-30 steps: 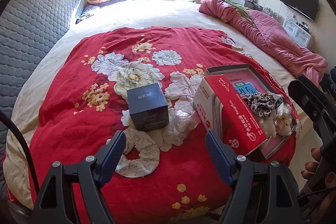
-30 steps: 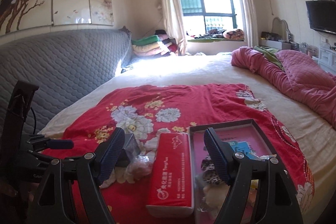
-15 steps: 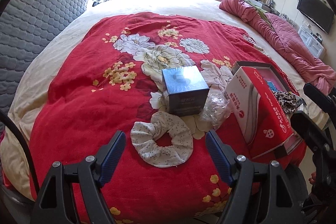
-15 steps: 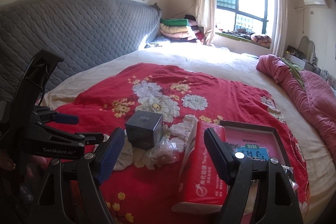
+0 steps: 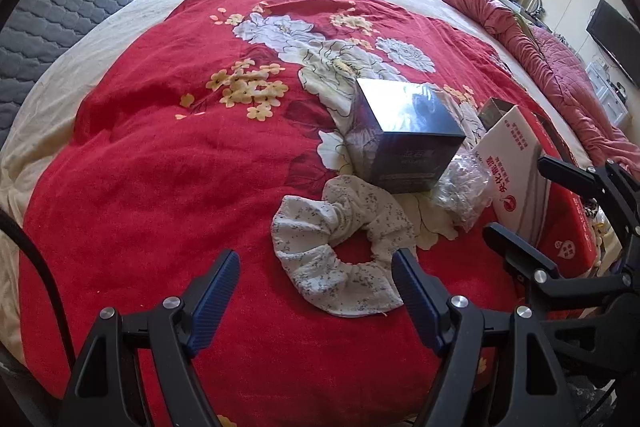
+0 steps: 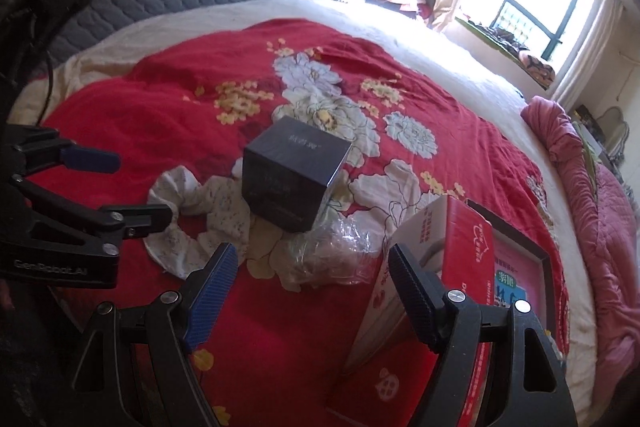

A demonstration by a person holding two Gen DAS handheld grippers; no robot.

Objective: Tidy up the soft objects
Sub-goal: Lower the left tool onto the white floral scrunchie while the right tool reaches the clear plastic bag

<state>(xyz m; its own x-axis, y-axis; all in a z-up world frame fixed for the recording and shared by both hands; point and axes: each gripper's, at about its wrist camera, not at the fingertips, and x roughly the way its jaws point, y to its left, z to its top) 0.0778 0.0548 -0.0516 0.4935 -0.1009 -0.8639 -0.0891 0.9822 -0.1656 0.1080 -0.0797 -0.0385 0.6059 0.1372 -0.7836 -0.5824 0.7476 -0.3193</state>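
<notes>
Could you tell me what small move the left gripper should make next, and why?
Probably ease the left gripper forward and down over the white scrunchie, then close. Its jaws are open and empty, and the scrunchie lies loose on the red blanket just ahead, partly between the fingertips.

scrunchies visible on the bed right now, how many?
1. The white floral scrunchie lies on the red blanket ahead of the open left gripper, against the dark box. Others may be hidden.
</notes>
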